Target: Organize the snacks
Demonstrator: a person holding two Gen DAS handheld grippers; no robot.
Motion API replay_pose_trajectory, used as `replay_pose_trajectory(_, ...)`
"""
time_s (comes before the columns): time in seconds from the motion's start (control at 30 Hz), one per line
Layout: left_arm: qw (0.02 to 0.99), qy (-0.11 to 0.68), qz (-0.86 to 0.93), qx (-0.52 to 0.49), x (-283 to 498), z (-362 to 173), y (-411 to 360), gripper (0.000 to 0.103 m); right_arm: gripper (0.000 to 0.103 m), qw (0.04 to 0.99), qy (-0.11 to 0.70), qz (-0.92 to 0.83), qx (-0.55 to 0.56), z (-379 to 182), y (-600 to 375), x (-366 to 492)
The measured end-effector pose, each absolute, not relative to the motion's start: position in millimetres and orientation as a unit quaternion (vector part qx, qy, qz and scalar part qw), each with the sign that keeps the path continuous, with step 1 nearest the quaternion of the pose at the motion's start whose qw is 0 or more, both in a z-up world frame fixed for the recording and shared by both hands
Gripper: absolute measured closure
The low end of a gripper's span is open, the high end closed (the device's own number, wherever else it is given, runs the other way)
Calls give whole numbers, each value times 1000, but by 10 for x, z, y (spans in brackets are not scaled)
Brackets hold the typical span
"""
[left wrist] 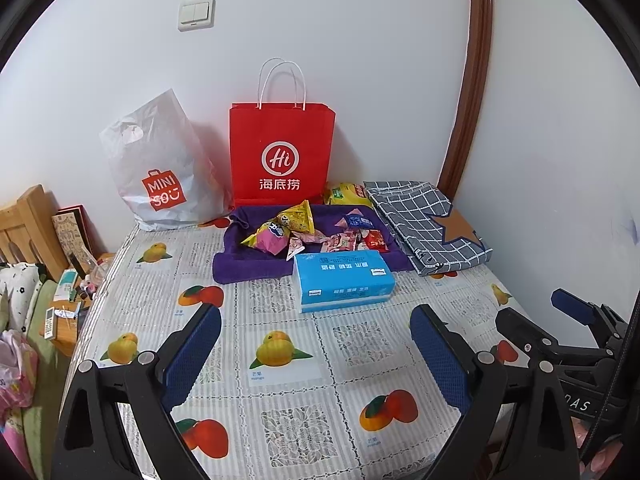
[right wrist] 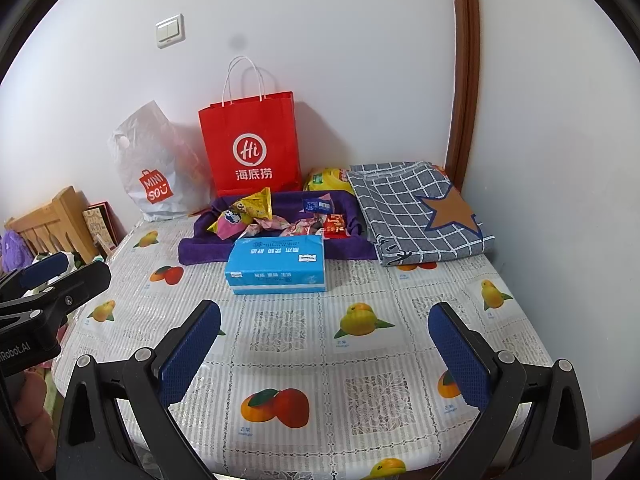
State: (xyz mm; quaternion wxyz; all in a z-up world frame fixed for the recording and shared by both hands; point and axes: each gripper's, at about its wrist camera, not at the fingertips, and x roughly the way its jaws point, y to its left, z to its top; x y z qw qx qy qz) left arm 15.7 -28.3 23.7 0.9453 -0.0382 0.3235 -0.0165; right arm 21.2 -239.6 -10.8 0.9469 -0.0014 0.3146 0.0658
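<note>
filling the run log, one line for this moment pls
left gripper open | right gripper open | snacks on purple towel | untouched

A white plastic bag at eleven o'clock on the table carries the orange "MINISO" logo. The red paper bag at twelve shows "Hi" in a white ring above "海底捞". The left gripper body reads "Robot.AI". Print on the blue tissue pack is too small to read.
</note>
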Motion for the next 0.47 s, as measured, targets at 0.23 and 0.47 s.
replay_pose_trajectory(0.23,945,323,-15,-39,156,232,-272,7,1,948,312,67,0,-74,-2378,199)
replay_pose_trajectory(0.47,945,323,-14,-39,156,230,-265,7,1,948,312,66,0,-77,-2372,197)
